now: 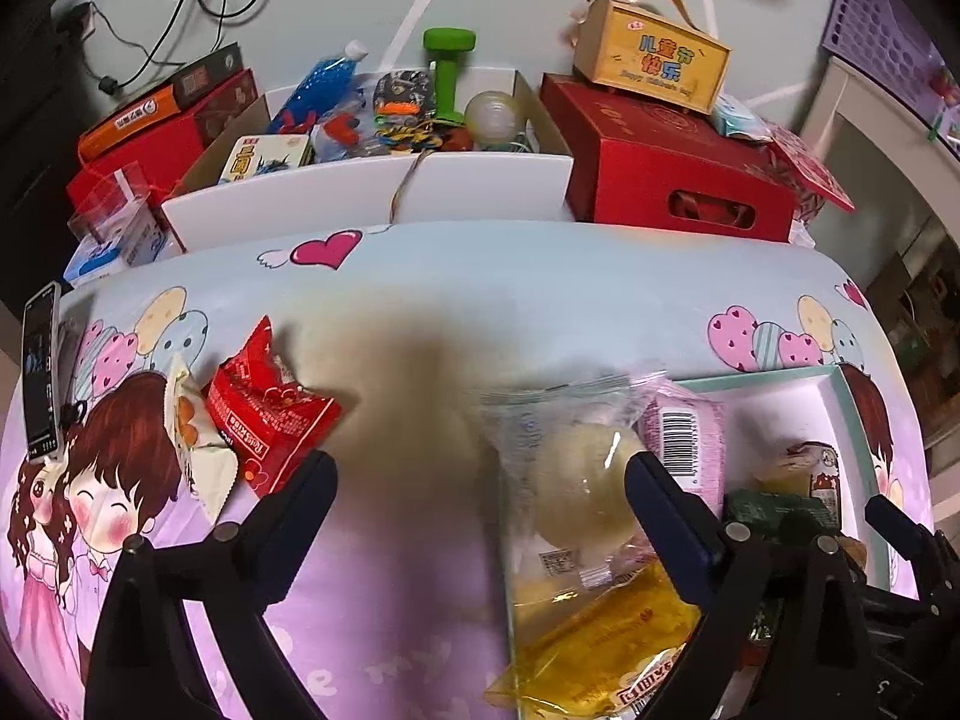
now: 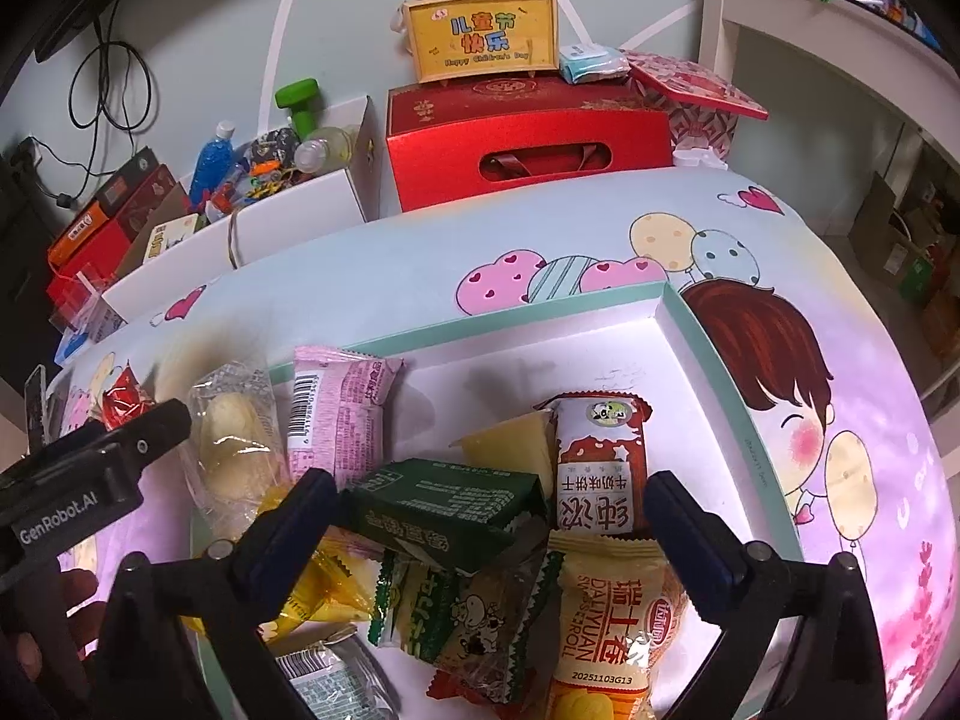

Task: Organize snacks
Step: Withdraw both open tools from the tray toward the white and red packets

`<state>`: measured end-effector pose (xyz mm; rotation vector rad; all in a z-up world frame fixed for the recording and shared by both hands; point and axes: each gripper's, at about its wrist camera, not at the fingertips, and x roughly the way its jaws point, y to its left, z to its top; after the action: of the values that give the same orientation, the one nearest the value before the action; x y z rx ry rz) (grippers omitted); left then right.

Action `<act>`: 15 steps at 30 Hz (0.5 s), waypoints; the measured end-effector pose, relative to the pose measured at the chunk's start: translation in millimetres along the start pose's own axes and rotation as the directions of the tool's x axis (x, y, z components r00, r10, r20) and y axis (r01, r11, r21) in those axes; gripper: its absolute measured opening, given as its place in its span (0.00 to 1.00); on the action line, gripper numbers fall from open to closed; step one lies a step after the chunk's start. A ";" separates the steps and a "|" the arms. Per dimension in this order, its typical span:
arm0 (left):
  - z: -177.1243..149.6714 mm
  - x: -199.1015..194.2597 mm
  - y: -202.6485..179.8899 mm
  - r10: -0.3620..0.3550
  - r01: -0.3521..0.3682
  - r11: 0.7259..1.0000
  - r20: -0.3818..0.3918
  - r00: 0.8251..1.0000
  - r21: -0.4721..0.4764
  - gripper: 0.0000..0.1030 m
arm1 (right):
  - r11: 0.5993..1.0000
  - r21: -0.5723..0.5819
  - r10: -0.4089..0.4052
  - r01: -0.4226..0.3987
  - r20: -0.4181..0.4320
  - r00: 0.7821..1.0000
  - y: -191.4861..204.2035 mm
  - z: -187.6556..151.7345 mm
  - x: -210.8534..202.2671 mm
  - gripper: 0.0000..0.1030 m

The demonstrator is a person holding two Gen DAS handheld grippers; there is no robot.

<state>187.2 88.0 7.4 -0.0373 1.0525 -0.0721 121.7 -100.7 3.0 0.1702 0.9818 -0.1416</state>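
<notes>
Two red boxes [image 2: 528, 144] behind snack tray [image 2: 690, 324]

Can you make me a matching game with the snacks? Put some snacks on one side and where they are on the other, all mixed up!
Things:
1. Red packet
2. Green packet
3. Pink packet
4. Yellow gift box

Places:
A. on top of the big red box
B. on the cloth, outside the tray
C. lying across the tray's edge
D. in the tray, between the right gripper's fingers

Pairs: 1-B, 2-D, 3-C, 4-A
</notes>
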 end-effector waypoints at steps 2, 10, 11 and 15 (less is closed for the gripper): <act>-0.3 0.9 2.4 0.000 0.000 1.000 -0.003 1.000 -0.010 0.94 | 1.000 0.000 0.002 -0.002 -0.005 1.000 0.4 -0.1 0.6 1.00; -0.2 1.8 5.2 -0.005 0.005 1.000 -0.011 1.000 -0.029 0.94 | 1.000 0.008 0.003 -0.003 -0.024 1.000 0.1 -0.9 2.1 1.00; -0.3 1.8 5.2 -0.009 0.008 1.000 -0.015 1.000 -0.028 0.94 | 1.000 0.011 0.003 -0.002 -0.023 1.000 -0.2 -0.8 1.1 1.00; -1.4 1.9 1.5 -0.012 0.011 1.000 -0.033 0.999 -0.008 0.94 | 1.000 0.024 0.003 -0.002 -0.021 1.000 -0.8 0.6 -2.9 1.00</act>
<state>187.0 89.4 5.0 -0.0497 1.0855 -0.0791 120.5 -101.4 5.7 0.1951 1.0016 -0.1497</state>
